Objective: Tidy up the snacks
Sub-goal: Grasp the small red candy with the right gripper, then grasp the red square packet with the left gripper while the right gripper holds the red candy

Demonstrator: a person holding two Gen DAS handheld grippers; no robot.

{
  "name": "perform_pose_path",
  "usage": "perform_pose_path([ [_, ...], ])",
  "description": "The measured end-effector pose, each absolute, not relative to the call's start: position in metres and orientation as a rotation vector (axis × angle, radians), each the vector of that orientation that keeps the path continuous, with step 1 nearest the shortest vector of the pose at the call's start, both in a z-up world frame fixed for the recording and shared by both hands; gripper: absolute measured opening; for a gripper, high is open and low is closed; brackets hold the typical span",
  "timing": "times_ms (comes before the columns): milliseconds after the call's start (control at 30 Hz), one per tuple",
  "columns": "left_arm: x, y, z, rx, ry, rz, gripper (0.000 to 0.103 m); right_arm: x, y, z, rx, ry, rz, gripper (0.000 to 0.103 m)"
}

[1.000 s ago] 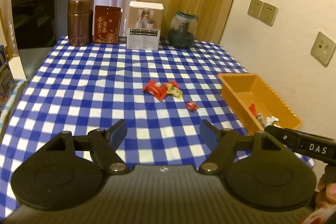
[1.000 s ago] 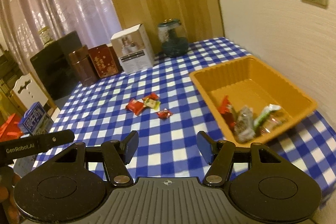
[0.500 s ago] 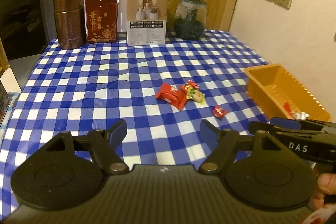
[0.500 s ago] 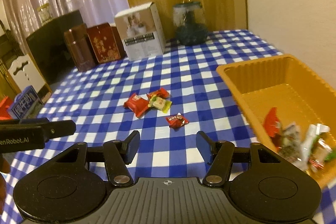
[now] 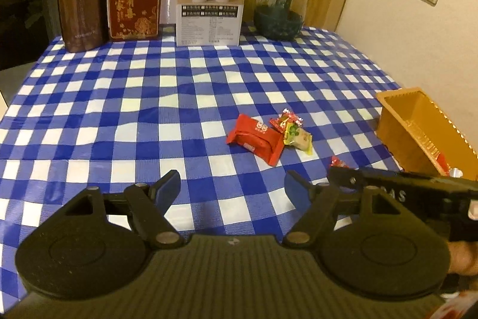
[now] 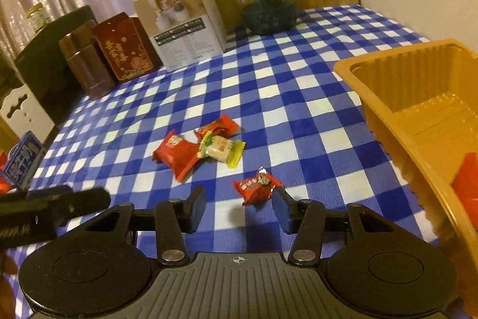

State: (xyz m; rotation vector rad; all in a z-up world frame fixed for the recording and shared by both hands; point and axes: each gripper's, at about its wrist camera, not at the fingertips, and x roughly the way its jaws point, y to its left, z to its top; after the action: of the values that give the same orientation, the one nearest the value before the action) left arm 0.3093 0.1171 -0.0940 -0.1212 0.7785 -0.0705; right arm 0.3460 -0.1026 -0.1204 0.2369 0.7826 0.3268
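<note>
A small red foil-wrapped candy (image 6: 257, 187) is seen low in the centre of the right wrist view, lying on the blue-and-white checked tablecloth (image 6: 298, 97). The right gripper (image 6: 239, 204) is placed just in front of it, spread with nothing pinched; its jaws have just been closing, and the candy lies close beyond the tips, nearer the right-hand one, with no contact visible. Up and left of the candy, a larger red packet (image 6: 176, 153), a yellow-edged sweet (image 6: 221, 150) and another red wrapper (image 6: 219, 124) are bunched together, touching. At the right edge of the frame an orange tray (image 6: 388, 97) is shown with a red snack inside.

In the left wrist view the left gripper (image 5: 231, 189) is held spread and empty at lower centre, well short of the bunch (image 5: 269, 136).

Boxes and a jar are lined up at the far edge.

Since the candy sits off-centre, it could be nudged aside by the right-hand jaw instead of being caught. The slick foil could also slip free, and the loose cloth could be snagged if the tips are lowered too far.
</note>
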Motion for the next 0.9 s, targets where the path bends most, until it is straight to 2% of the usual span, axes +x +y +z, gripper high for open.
perform_pose_path([
  [233,0.317,0.125,-0.103,-0.154,0.801,-0.044,0.076,0.36,-0.089,-0.129,0.188,0.787,0.305,0.042],
  [367,0.322,0.129,-0.108,-0.178,0.819,-0.048,0.076,0.361,-0.081,-0.131,0.102,0.773,0.285,0.028],
  [567,0.332,0.128,-0.116,-0.22,0.827,-0.072,0.076,0.36,-0.078,-0.129,0.046,0.766,0.28,0.02],
  [900,0.365,0.103,-0.135,-0.151,0.826,-0.13,0.076,0.369,-0.099,-0.115,0.126,0.742,0.255,0.02],
])
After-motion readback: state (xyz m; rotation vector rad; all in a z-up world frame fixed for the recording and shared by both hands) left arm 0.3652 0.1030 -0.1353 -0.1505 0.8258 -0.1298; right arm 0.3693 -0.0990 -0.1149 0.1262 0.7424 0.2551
